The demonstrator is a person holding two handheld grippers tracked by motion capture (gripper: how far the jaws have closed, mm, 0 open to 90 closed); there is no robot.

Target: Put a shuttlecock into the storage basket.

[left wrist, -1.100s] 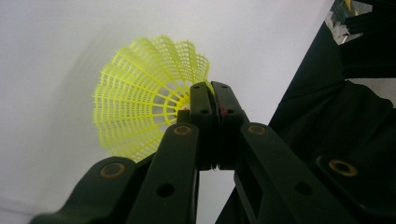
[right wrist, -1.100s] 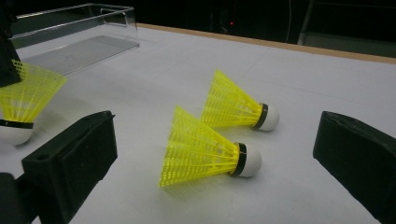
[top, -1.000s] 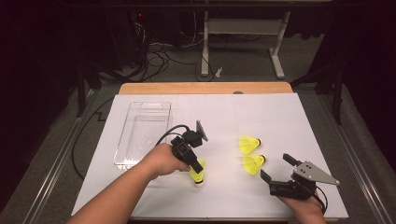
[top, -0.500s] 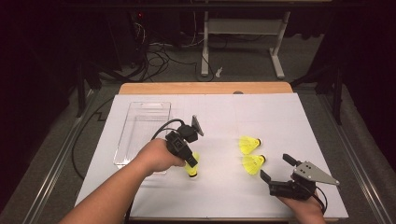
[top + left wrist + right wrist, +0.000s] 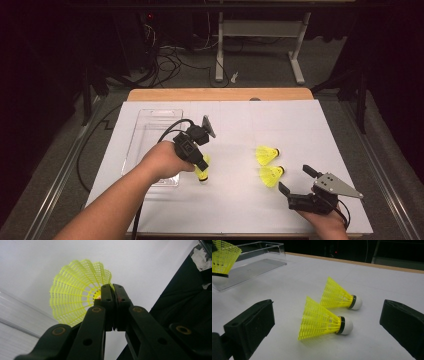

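shuttlecock [image 5: 75,297] in yellow mesh hangs from the left gripper [image 5: 201,167], whose jaws are pinched tight on the edge of its skirt, cork end down just above the white table cover [image 5: 310,125]. it sits right beside the near corner of the clear plastic tray [image 5: 150,125], which has nothing in it. a second ago the same shuttlecock was lower, down at the table; since then the left hand [image 5: 162,161] has lifted it and drifted a little toward the tray. two more shuttlecocks [image 5: 324,318] lie on their sides in the middle, close together. right gripper [image 5: 295,181] rests near them with its jaws spread wide, holding nothing, unmoved.
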